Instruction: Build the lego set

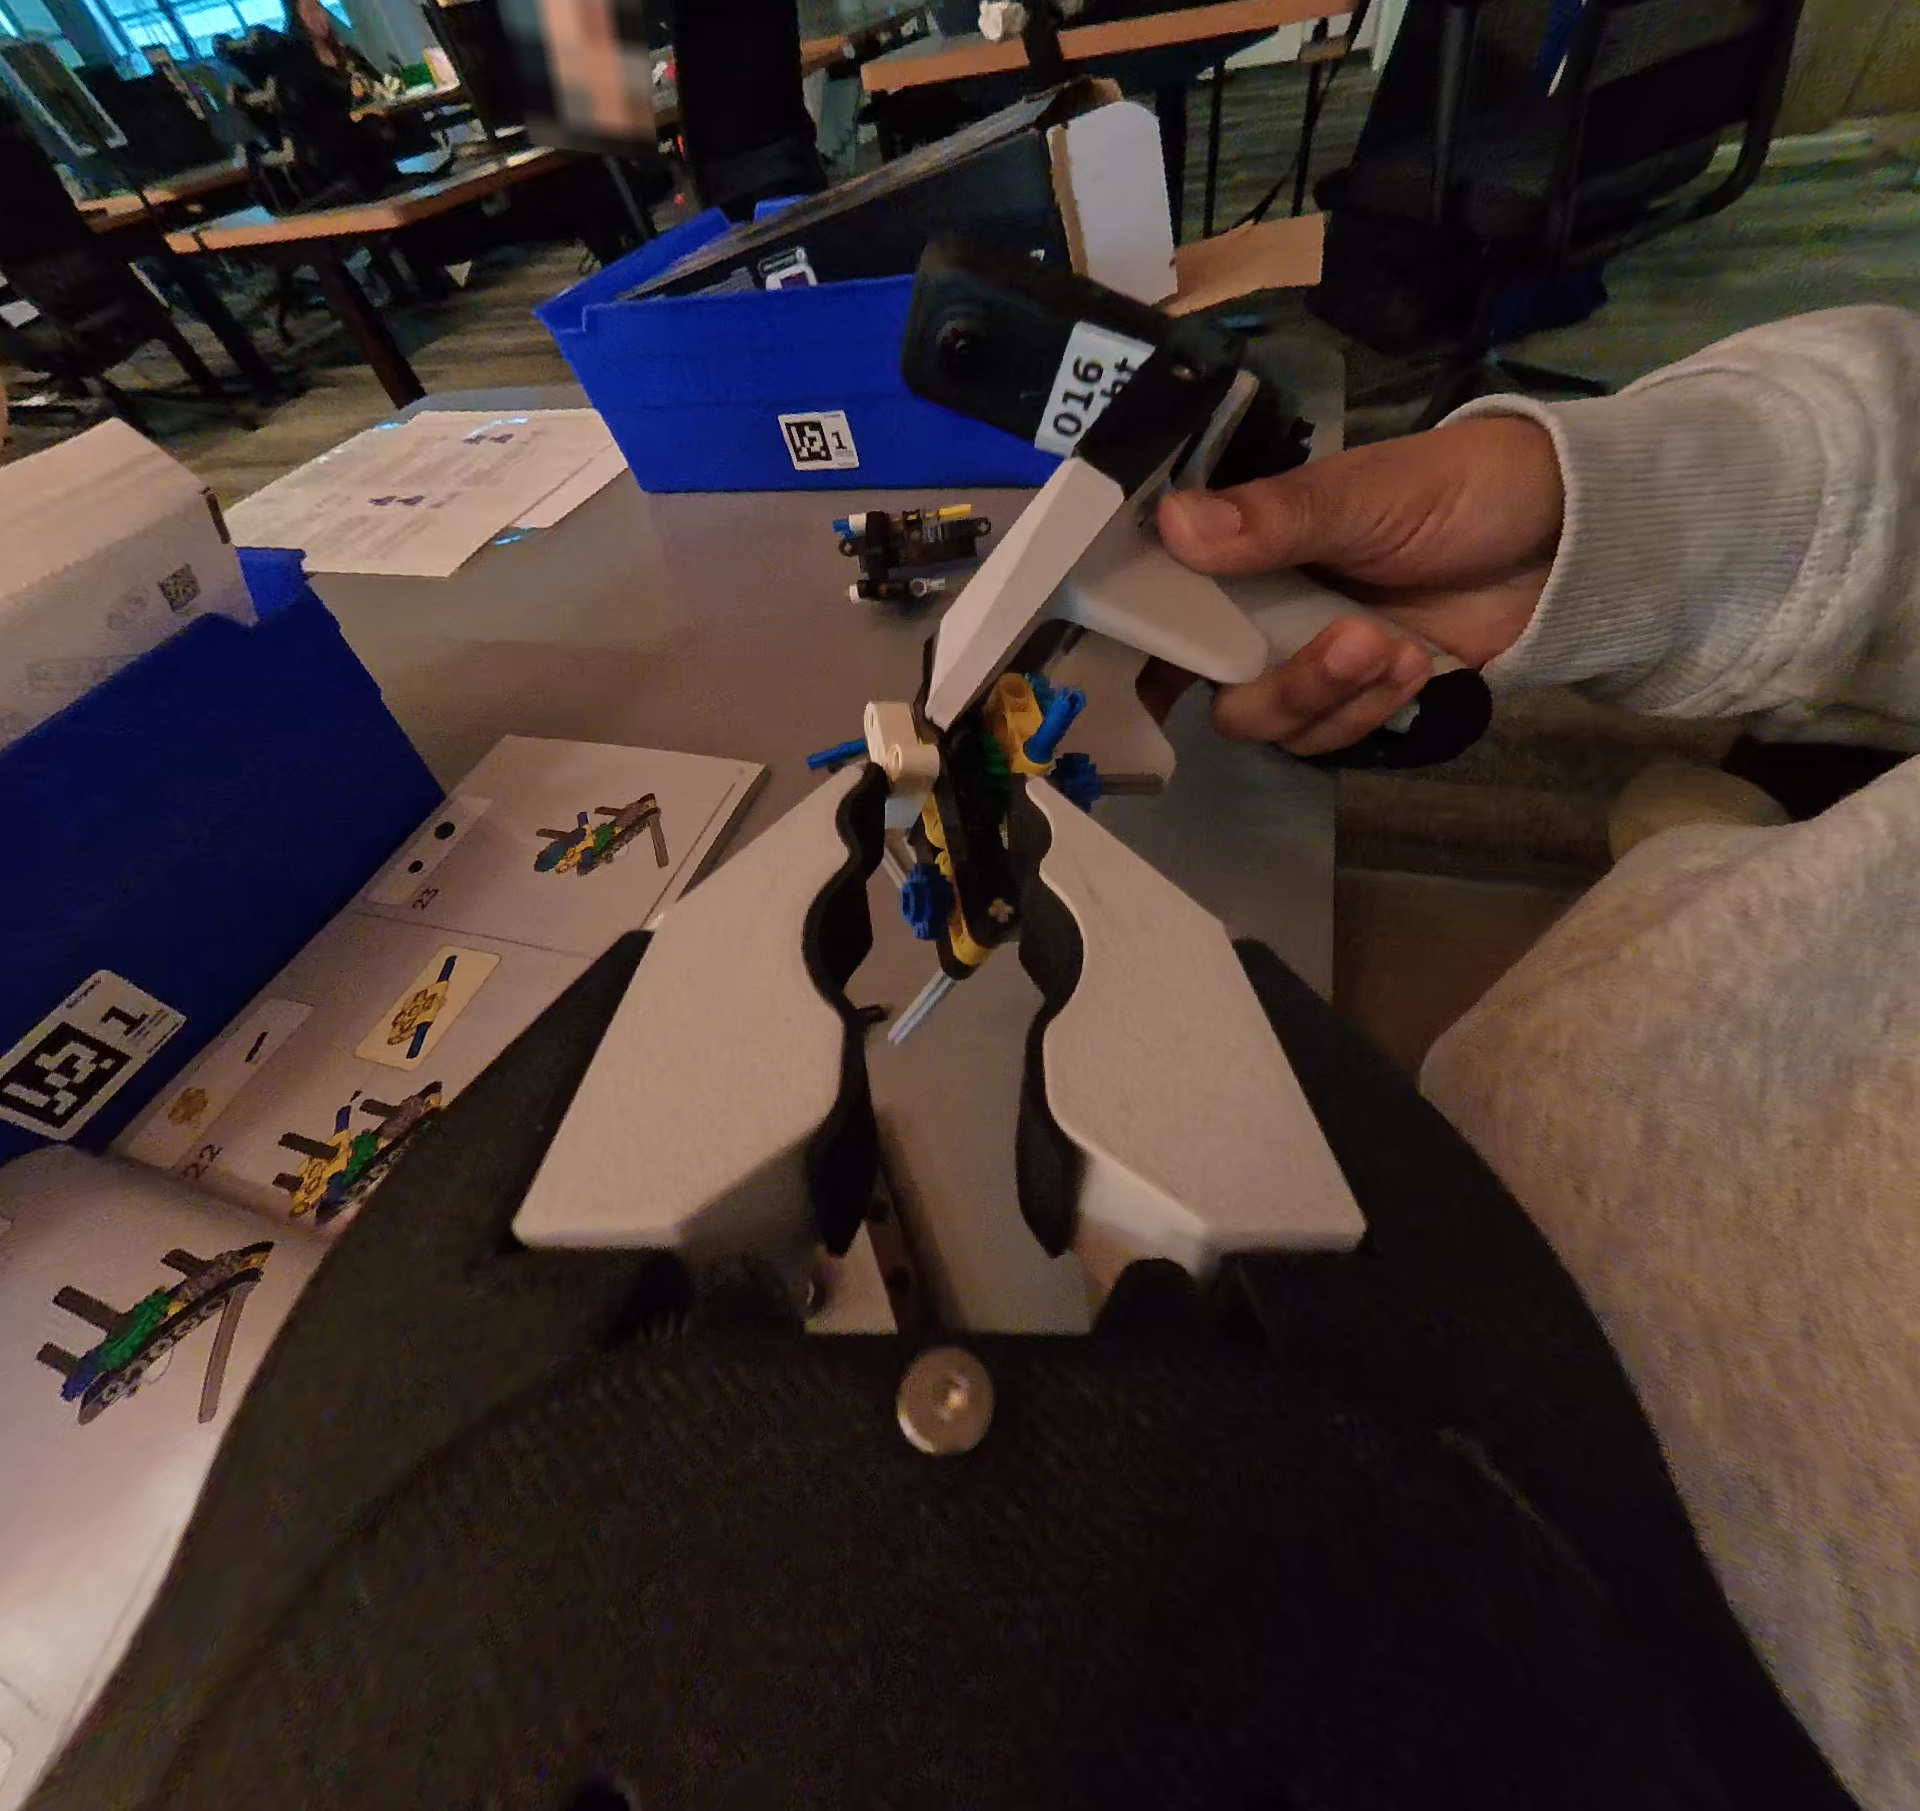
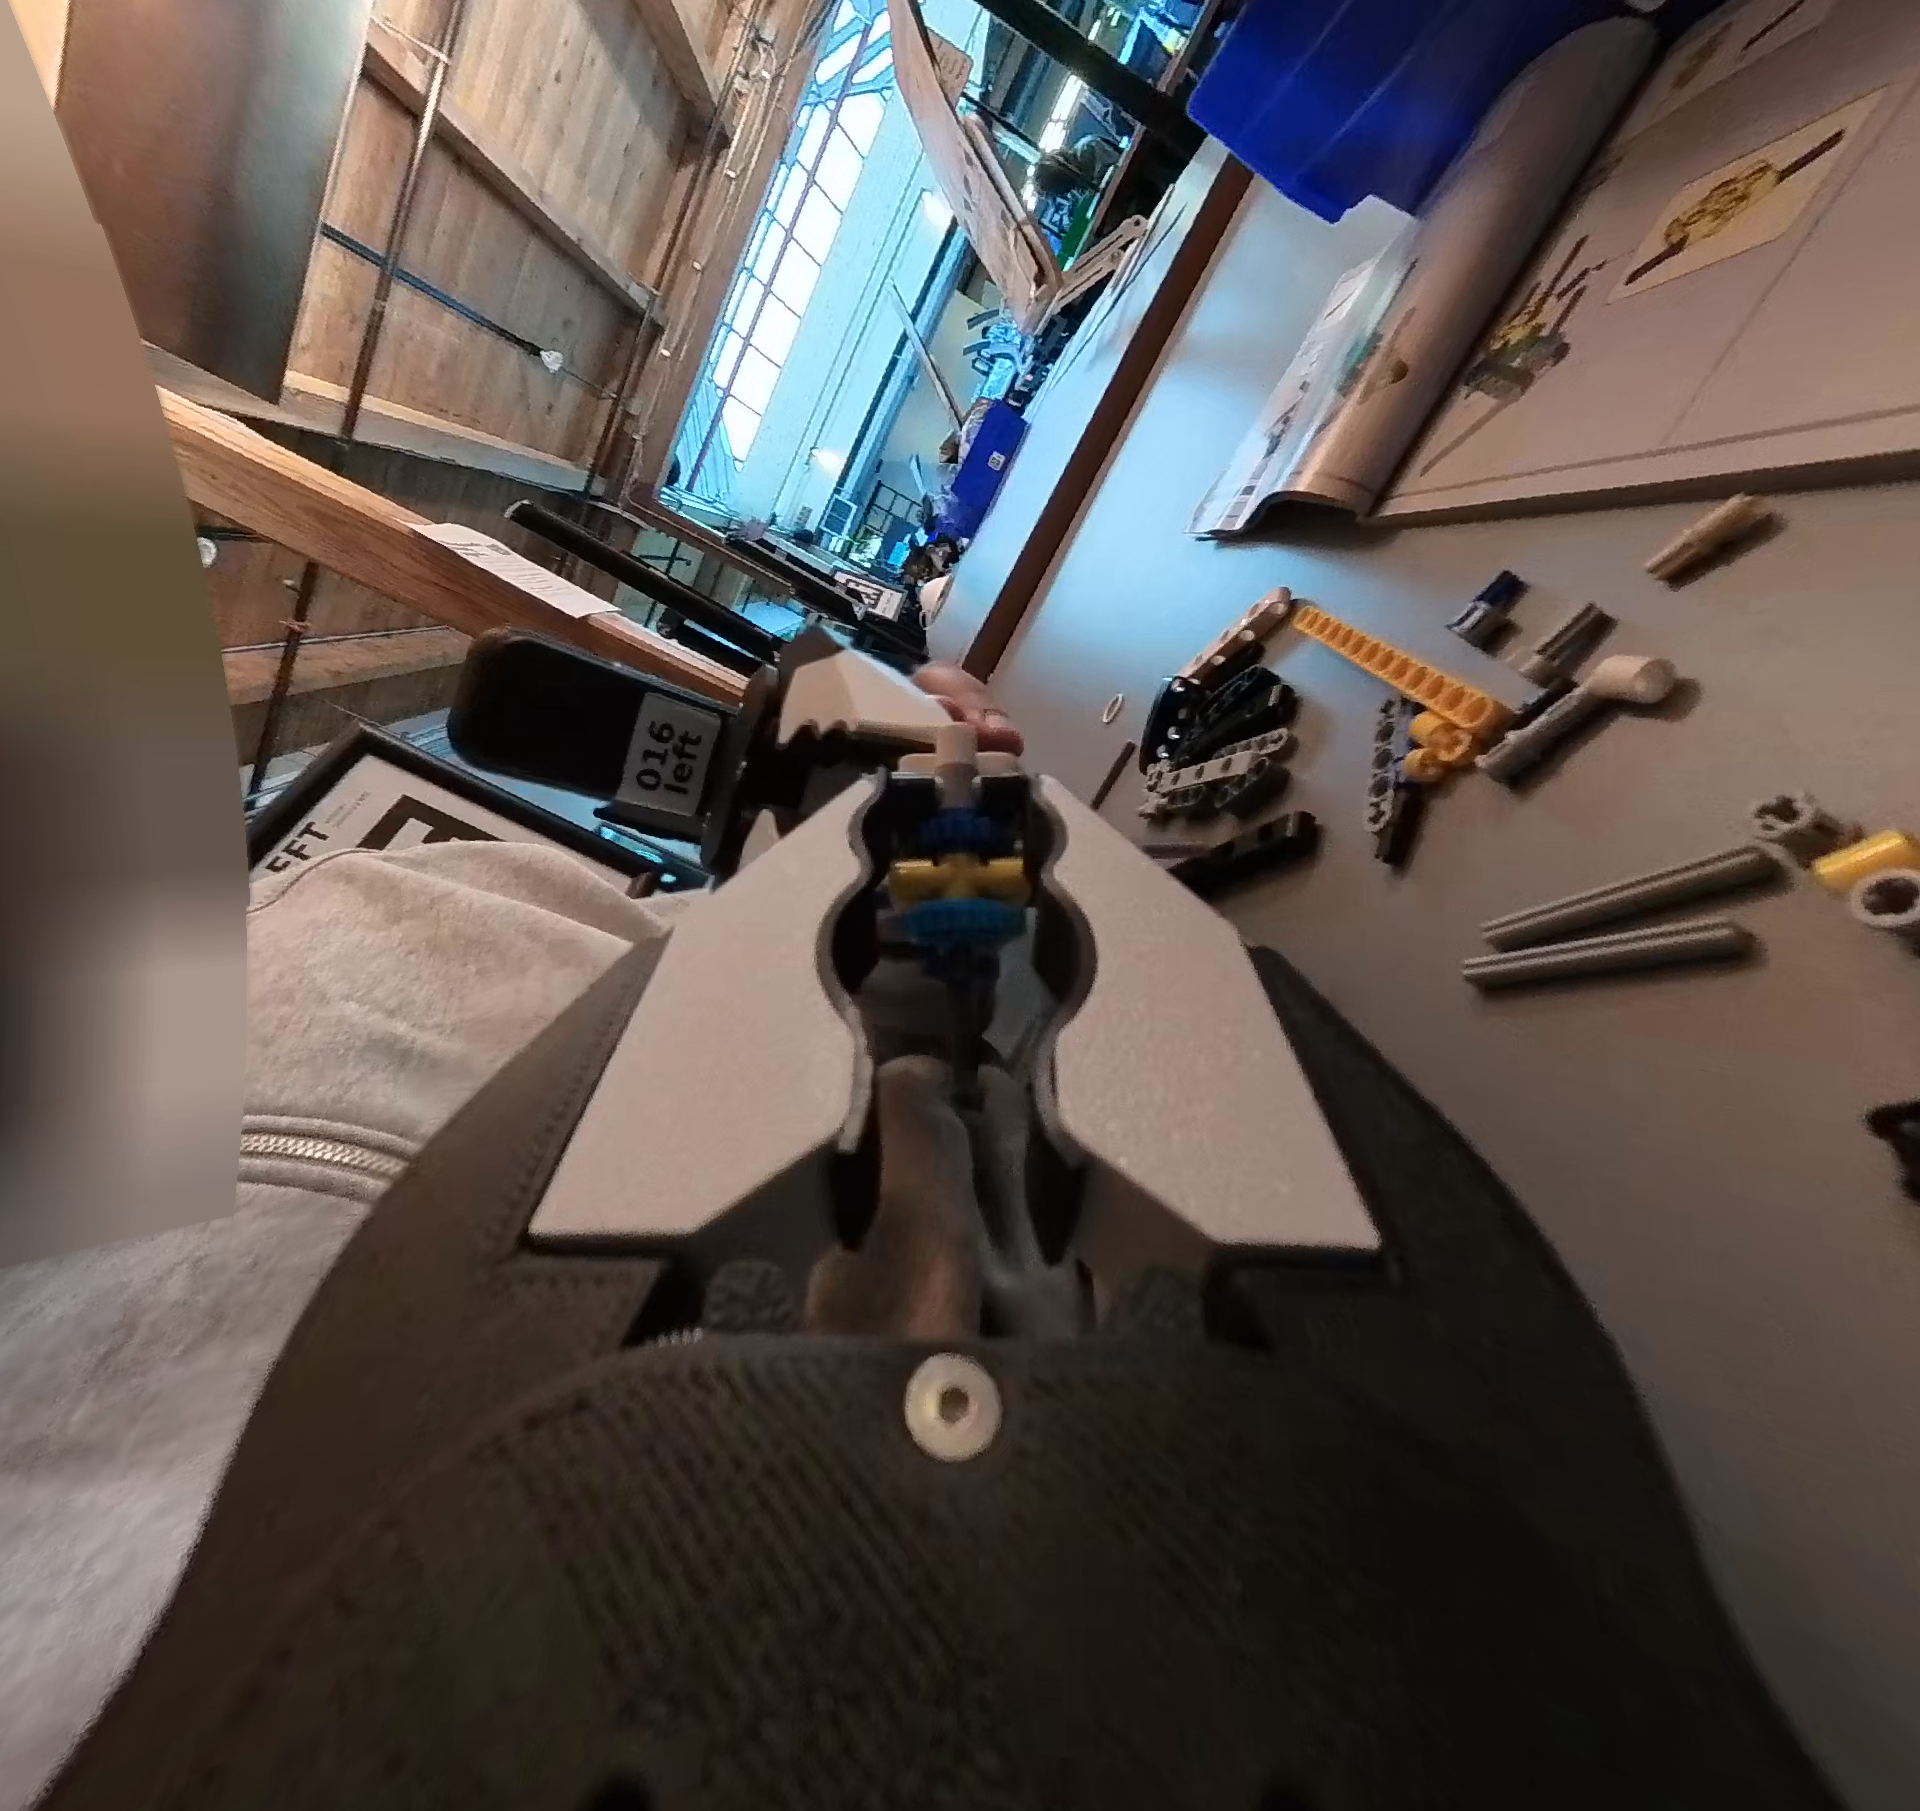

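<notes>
The lego model [image 1: 961,831] mixes yellow and black beams with blue and green gears and one white piece, and it sits between the pale grey fingers [image 1: 717,1055], lined in wavy black, of the left hand-held gripper [image 1: 940,951]. The worktop [image 1: 665,618] is plain grey, the bins [image 1: 790,379] are bright blue with black-and-white square-patterned tags, and the sleeve [image 1: 1714,514] is ribbed off-white. Loose parts [image 2: 1392,681] in yellow, grey, black and white lie beside the booklet [image 2: 1558,327].
</notes>
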Tool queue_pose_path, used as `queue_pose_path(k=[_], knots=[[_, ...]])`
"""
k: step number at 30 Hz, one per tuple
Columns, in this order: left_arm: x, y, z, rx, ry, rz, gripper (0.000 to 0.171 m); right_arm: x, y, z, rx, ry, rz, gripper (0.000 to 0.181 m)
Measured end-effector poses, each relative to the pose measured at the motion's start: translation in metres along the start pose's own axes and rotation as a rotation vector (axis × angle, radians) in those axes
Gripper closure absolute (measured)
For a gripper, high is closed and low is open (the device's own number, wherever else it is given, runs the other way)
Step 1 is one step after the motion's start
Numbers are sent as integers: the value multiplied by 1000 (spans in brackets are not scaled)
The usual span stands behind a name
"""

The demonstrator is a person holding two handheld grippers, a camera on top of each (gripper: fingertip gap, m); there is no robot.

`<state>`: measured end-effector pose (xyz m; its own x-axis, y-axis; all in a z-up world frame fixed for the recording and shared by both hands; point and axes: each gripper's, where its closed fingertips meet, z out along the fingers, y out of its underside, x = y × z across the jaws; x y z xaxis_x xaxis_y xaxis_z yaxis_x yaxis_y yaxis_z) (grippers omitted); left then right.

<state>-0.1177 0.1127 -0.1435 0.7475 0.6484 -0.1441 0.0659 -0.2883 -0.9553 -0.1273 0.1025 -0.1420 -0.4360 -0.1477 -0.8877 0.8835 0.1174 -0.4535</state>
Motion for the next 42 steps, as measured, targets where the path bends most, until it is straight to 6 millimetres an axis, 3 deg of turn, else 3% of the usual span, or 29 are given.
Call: queue_pose_path(k=[13,21,25,31,36,42], knots=[[0,16,6,-120,-53,65,150,12,3,-1,-38,129,-82,158],[-4,19,8,-136,-73,65,133,12,4,-1,-42,135,-86,158],[0,21,8,-148,-66,99,149,12,5,0,-46,138,-87,158],[-1,23,8,-158,-69,121,149,12,5,1,-43,144,-86,157],[-4,17,6,-111,-90,117,150,3,-1,1,-8,97,-84,145],[-26,11,-2,-38,-156,19,150,-7,-21,-11,84,88,-157,132]])
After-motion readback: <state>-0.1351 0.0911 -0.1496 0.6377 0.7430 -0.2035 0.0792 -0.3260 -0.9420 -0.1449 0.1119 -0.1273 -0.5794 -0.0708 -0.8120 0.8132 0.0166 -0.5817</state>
